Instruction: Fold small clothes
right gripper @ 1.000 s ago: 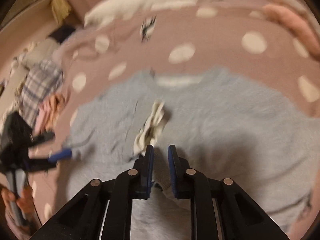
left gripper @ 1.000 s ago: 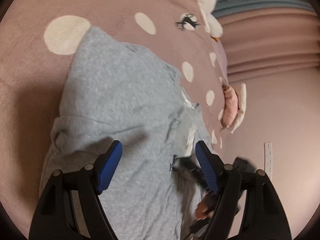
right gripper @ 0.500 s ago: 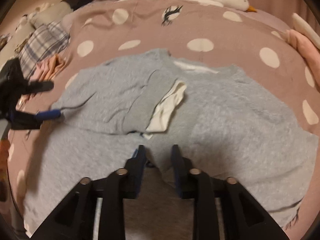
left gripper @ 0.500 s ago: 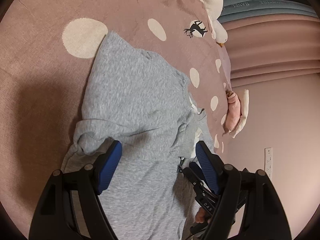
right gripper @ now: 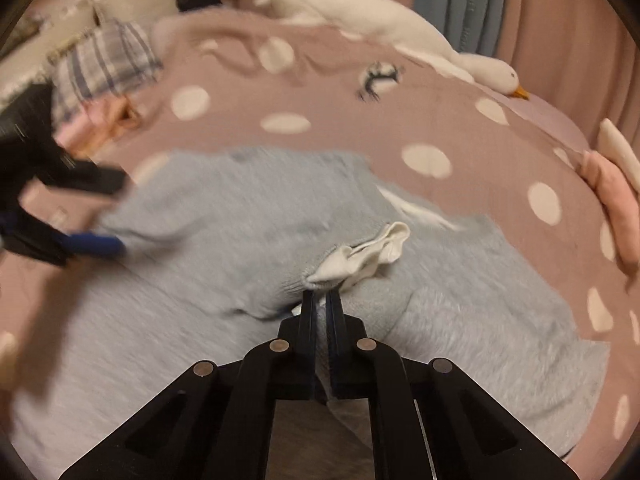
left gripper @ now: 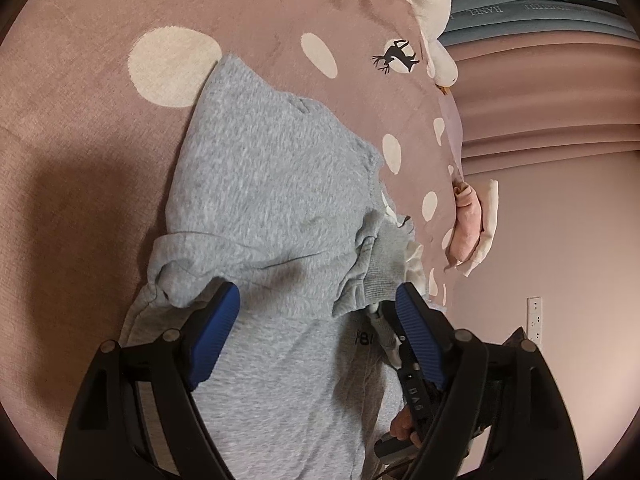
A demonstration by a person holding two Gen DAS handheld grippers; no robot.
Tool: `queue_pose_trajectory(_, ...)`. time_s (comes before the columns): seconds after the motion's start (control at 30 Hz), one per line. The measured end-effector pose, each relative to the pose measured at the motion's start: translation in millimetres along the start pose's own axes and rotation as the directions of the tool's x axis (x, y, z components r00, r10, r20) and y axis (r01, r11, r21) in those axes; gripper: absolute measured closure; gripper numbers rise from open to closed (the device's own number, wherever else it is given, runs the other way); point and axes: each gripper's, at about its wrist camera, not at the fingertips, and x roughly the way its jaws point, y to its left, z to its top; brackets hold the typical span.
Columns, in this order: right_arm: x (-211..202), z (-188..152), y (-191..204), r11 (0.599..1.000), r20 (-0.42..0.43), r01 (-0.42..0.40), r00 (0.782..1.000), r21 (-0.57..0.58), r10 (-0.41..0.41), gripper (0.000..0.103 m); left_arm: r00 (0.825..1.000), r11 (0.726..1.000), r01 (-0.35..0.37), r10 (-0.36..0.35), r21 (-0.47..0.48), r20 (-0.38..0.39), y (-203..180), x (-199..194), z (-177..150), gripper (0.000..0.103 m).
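Sweatshirt (right gripper: 248, 232) cuff, prob. in right tongs (right gripper: 320, 300)

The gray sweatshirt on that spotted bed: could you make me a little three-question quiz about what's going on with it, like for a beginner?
1. True or false: the left tongs are wide open above the sweatshirt.
2. What do the right tongs pinch?
A. the plush goose
B. the sweatshirt's cuff, with its white lining
C. the plaid cloth
3. Fill in: the sweatshirt lies on a pink blanket with white ____.

Key
1. True; nothing sits between the blue pads.
2. B; the cuff bunches at the nearly closed tips, sleeve folded across the body.
3. Dots.
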Motion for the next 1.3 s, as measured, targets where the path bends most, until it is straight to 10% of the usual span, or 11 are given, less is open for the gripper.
queue_pose_trajectory(0.2, 24, -14, 0, 1.000, -0.088, -0.013, 0.996, 0.018, 0.015, 0.093, 1.000, 1.000, -0.011, 0.011, 0.002, -0.023, 1, 3, -3, 0.023)
queue_pose_trajectory(0.37, -5, -14, -23, 0.988, -0.064, -0.120, 0.990, 0.102, 0.127, 0.060, 1.000, 1.000, -0.003, 0.003, -0.014, -0.013, 8, -2, 0, 0.023)
queue_pose_trajectory(0.5, -13, -17, -67, 0.891, 0.015, -0.302, 0.949, 0.339, 0.316, 0.060, 1.000, 0.999, 0.011, -0.012, -0.041, -0.014, 19, -3, -1, 0.023)
queue_pose_trajectory(0.73, 23, -21, -86, 0.719, 0.070, -0.377, 0.906, 0.584, 0.418, 0.060, 1.000, 0.999, 0.006, -0.007, -0.039, -0.015, 24, -8, -4, 0.023)
queue_pose_trajectory(0.83, 30, -12, -75, 0.750, 0.037, -0.330, 0.924, 0.573, 0.379, 0.090, 1.000, 0.999, 0.004, -0.004, -0.039, -0.014, 24, -9, -4, 0.023)
queue_pose_trajectory(1.03, -8, 0, -76, 0.775, 0.137, -0.347, 0.936, 0.529, 0.325, 0.093, 1.000, 0.999, 0.009, -0.010, -0.049, -0.015, 31, -5, -4, 0.021)
queue_pose_trajectory(1.2, 22, -27, -85, 0.816, -0.083, -0.147, 0.969, 0.559, 0.231, 0.093, 1.000, 0.997, 0.017, -0.018, -0.071, -0.013, 31, -5, -1, 0.020)
queue_pose_trajectory(1.3, 12, -26, -93, 0.802, -0.051, -0.178, 0.967, 0.570, 0.251, 0.080, 1.000, 0.997, 0.017, -0.018, -0.069, -0.012, 31, -6, -1, 0.020)
